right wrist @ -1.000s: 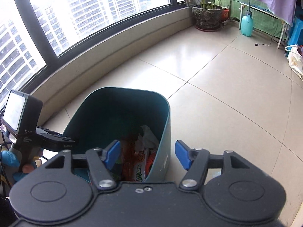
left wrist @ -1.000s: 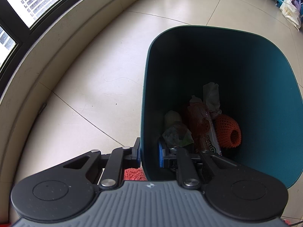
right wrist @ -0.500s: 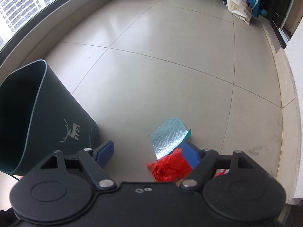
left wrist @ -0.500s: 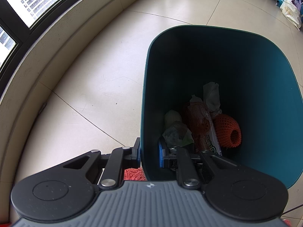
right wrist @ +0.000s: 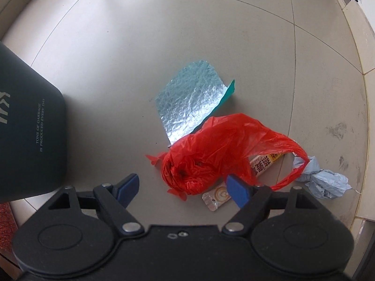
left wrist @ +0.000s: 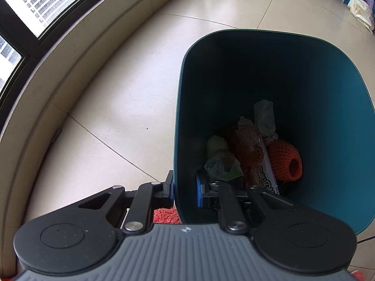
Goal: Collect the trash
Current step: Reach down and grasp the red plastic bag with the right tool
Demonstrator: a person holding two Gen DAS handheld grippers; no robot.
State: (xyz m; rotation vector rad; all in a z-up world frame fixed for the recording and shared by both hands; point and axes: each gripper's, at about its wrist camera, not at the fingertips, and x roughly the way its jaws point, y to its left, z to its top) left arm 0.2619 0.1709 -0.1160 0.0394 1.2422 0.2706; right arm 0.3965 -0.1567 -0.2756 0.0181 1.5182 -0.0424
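Note:
The dark teal trash bin (left wrist: pixel 257 31) stands on the tiled floor. My left gripper (left wrist: pixel 185 187) is shut on its near wall, one finger outside and one inside. Inside lie an orange foam net (left wrist: pixel 284 161), a snack wrapper (left wrist: pixel 264 173) and crumpled tissue (left wrist: pixel 264 117). My right gripper (right wrist: pixel 182 186) points down at the floor with its jaws opening. A red plastic bag (right wrist: pixel 211 149) lies below, between the fingers, and the pads do not press on it. A silver foil sheet (right wrist: pixel 189 100), a printed sachet (right wrist: pixel 215 199) and crumpled pale blue paper (right wrist: pixel 323 182) lie around the bag.
The bin (right wrist: pixel 28 128) stands to the left of the litter in the right wrist view. A red mat (left wrist: pixel 166 215) lies under the left gripper. A curved window ledge (left wrist: pixel 70 53) runs on the left. A pale skirting edge (right wrist: pixel 365 46) borders the floor on the right.
My right gripper has left the bin, swung right and dropped toward the floor litter, its jaws wider. The left gripper and the bin have not moved.

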